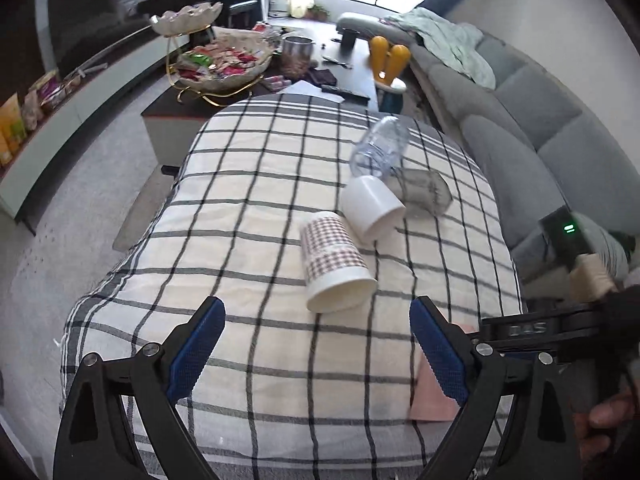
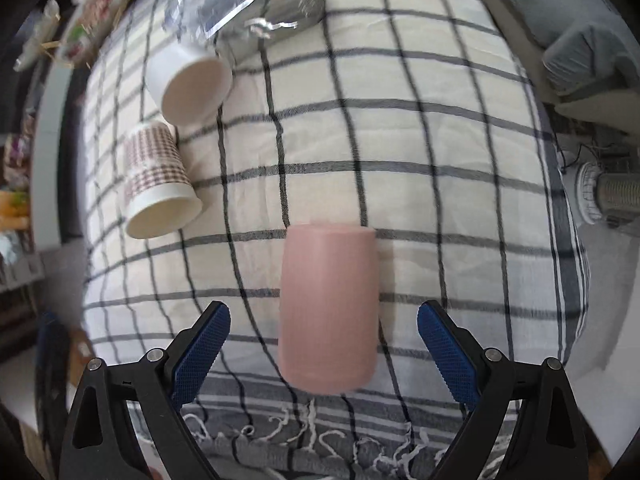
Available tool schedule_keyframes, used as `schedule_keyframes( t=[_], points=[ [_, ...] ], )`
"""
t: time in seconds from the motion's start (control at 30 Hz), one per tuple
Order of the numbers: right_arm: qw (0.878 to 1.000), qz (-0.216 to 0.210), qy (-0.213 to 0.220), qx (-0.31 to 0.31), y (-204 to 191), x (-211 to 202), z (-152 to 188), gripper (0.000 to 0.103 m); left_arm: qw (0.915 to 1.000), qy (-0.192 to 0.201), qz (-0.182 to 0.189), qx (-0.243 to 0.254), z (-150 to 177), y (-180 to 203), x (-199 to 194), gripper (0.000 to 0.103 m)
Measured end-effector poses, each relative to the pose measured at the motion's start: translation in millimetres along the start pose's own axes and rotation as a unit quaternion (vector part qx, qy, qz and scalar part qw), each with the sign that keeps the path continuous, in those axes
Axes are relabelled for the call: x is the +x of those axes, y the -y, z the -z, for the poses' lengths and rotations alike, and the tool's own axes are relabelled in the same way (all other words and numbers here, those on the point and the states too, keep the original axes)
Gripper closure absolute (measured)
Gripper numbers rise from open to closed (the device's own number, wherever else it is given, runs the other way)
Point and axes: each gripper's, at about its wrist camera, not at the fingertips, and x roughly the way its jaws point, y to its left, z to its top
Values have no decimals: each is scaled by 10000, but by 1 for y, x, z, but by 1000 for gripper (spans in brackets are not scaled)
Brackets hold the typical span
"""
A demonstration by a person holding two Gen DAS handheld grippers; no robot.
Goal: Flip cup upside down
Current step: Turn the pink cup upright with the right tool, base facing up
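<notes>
A: While the left tongs (image 1: 316, 344) hang wide apart with nothing between them, what lies ahead on the counter (image 1: 248, 216) under its black-and-cream checked cloth?

B: Going left to right: a paper cup with a brown checked pattern (image 1: 334, 262) on its side, mouth toward the camera; a plain white cup (image 1: 372, 208), also tipped; then a clear plastic cup (image 1: 380, 146) and a grey translucent one (image 1: 424, 192), both lying down.

A: And the smooth pink cup (image 2: 328, 308)?

B: It sits just ahead of the right tongs (image 2: 324, 340), centred between the blue pads (image 2: 200, 348), neither touching it. Its long axis runs straight away from the wrist. Which end is the mouth, I cannot tell; the picture is blurred.

A: So the right hand is nearer?

B: Clearly. Those tongs are spread wide, level and pointing along the cup; I'd judge they need only advance and close.
</notes>
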Motion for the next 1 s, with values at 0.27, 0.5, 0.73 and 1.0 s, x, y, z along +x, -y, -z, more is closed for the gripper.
schedule_keyframes(
  t=[0.27,0.5,0.73,1.0],
  points=[
    [9966,321,-748,108,-8,50,-24,14,9999,-9,-80,-101,-12,-14,21,8],
    [9936,449,-1028,161,-1,74,-36,29,9997,-254,-15,-58,-14,-14,42,8],
    [9963,355,-771,146,9,63,-22,36,9997,-220,53,39,-14,-7,43,8],
    [9943,115,1012,-307,-17,-14,-5,37,9984,534,-92,-129,-19,-20,12,8]
  ],
)
